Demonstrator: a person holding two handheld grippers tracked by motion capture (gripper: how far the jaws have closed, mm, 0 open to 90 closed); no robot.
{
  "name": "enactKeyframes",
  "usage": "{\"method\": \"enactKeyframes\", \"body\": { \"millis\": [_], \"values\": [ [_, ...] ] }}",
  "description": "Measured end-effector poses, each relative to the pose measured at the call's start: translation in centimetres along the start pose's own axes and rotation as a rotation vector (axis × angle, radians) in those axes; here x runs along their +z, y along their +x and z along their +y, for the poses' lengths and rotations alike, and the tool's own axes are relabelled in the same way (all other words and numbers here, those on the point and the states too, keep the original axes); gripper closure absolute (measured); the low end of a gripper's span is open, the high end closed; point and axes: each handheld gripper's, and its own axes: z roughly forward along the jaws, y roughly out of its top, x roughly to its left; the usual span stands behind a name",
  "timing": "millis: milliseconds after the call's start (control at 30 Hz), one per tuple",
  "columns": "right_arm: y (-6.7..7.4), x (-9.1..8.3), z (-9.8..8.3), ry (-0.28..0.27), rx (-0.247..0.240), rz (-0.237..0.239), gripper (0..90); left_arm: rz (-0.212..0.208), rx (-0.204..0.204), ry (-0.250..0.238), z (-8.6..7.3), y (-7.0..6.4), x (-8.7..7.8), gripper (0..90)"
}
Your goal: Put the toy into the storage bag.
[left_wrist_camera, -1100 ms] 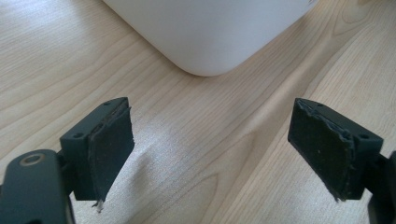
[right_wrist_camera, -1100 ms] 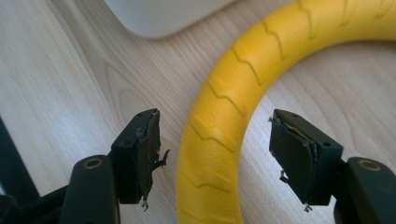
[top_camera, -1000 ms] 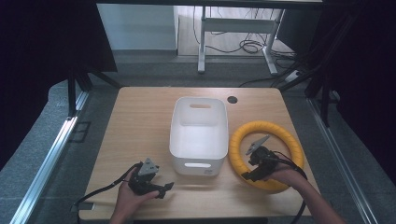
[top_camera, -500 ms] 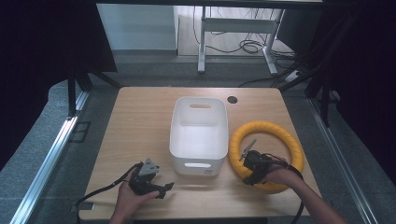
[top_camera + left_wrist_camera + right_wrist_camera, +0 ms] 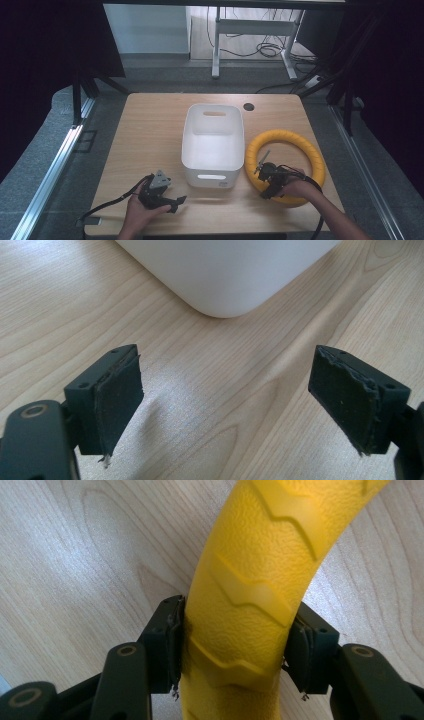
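Right hand-held gripper (image 5: 235, 650), jaws just closing, clamps the ring's (image 5: 250, 580) near arc: probably light, stiff, textured; left hand-held gripper (image 5: 227, 405) open.

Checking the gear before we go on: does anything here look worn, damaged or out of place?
The rubber pads on the left gripper are frayed, with ragged, torn edges on both fingers. The right gripper shows loose shreds too, where it clamps the yellow ring. The white bin looks undamaged.
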Motion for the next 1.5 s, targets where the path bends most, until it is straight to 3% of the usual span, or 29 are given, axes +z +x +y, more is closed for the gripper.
{"method": "enactKeyframes", "body": {
  "millis": [167, 367, 467, 533, 600, 767, 800, 867, 1000, 1500],
  "values": [
    [-0.3, -0.1, -0.1, -0.011, 0.019, 0.016, 48.7, 0.004, 0.002, 0.001, 0.0, 0.0, 0.0, 14.3],
    [-1.1, -0.8, -0.8, -0.087, 0.068, 0.089, 49.3, 0.006, 0.005, 0.005, 0.0, 0.0, 0.0, 14.3],
    [-1.8, -2.0, -1.4, -0.166, 0.094, 0.135, 49.6, 0.005, 0.005, 0.005, 0.0, 0.0, 0.1, 14.4],
    [-2.0, -2.2, -1.5, -0.179, 0.100, 0.145, 49.6, 0.005, 0.004, 0.003, 0.0, 0.0, 0.1, 14.3],
    [-2.6, -3.2, -1.9, -0.243, 0.115, 0.175, 49.7, 0.007, 0.002, 0.002, 0.0, 0.0, 0.0, 14.3],
    [-3.3, -4.6, -2.5, -0.313, 0.140, 0.202, 49.7, 0.007, 0.004, 0.002, 0.0, 0.0, 0.1, 14.4],
    [-3.7, -5.4, -2.9, -0.356, 0.149, 0.214, 49.7, 0.007, 0.005, 0.003, 0.0, 0.0, 0.1, 14.4],
    [-3.8, -5.7, -3.0, -0.369, 0.153, 0.220, 49.7, 0.007, 0.004, 0.002, 0.0, 0.0, 0.1, 14.4],
    [-4.4, -7.0, -4.0, -0.449, 0.174, 0.238, 49.8, 0.010, 0.003, -0.003, 0.0, 0.0, 0.0, 14.4],
    [-5.4, -8.4, -4.8, -0.533, 0.188, 0.243, 49.8, 0.014, 0.005, -0.004, 0.0, 0.0, 0.0, 14.3]
  ]
}}
